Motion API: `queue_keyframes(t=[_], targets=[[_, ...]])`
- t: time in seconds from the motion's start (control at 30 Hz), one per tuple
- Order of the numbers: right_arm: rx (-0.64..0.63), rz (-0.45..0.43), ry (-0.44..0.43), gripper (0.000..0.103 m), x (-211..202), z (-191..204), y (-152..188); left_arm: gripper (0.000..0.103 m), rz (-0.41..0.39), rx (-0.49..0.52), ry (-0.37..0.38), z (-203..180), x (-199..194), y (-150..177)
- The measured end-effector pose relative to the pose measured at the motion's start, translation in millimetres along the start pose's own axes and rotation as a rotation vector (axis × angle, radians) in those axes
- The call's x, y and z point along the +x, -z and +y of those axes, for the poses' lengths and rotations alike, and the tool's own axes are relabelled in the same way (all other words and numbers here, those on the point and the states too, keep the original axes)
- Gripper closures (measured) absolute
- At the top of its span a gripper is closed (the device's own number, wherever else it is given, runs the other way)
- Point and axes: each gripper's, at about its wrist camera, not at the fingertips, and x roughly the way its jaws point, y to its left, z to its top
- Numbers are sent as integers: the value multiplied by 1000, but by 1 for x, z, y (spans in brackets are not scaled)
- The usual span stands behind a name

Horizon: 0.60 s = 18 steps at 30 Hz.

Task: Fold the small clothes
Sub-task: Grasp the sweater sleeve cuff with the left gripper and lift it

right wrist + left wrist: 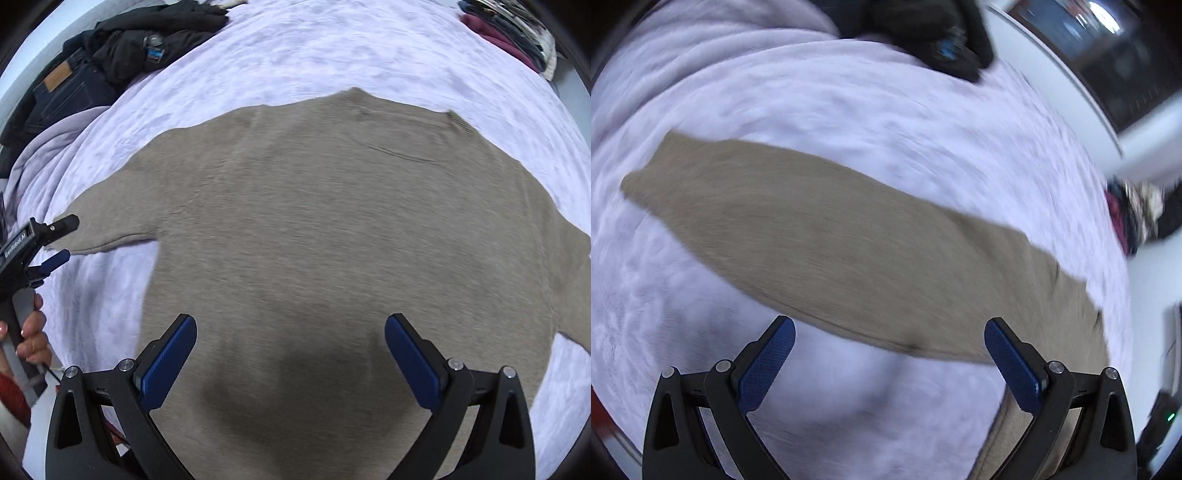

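Observation:
A beige knit sweater (332,229) lies spread flat on a lilac fleece blanket (295,55), neck at the far side. Its left sleeve (812,236) stretches across the left wrist view. My left gripper (889,330) is open and empty, just above the blanket at the sleeve's near edge. It also shows in the right wrist view (62,236) beside the sleeve's cuff. My right gripper (290,326) is open and empty, hovering over the sweater's lower body.
A dark pile of clothes with jeans (110,55) lies at the blanket's far left; it shows in the left wrist view (923,33). A stack of folded clothes (517,33) sits at the far right. The bed edge and white furniture (1071,92) lie to the right.

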Motion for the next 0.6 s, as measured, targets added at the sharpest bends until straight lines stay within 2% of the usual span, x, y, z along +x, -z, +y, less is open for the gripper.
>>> queue_keyframes(t=[0.17,0.33,0.4,0.43,0.47,0.5,0.53,0.57,0.6], targets=[[-38,13,-21,1,7,26,-5,0,-12,-209,91,50,17,-8],[-77,26,-17,1,7,48,-7,0,-78,-201,133,40,31,-29],[-91,30,-19,1,6,56,-7,0,-108,-186,109,32,32,-36],[-98,32,-20,1,6,59,-6,7,-124,-178,76,29,31,-39],[-104,32,-21,1,6,62,-6,28,-126,-165,22,25,31,-41],[-112,31,-23,1,5,65,-6,40,-118,-152,-20,24,31,-41],[-119,27,-28,1,3,67,-5,64,-114,-135,-71,22,31,-41],[-126,22,-31,1,2,69,-4,82,-113,-123,-116,22,31,-41],[-131,18,-33,1,2,72,-4,87,-117,-113,-126,22,28,-40]])
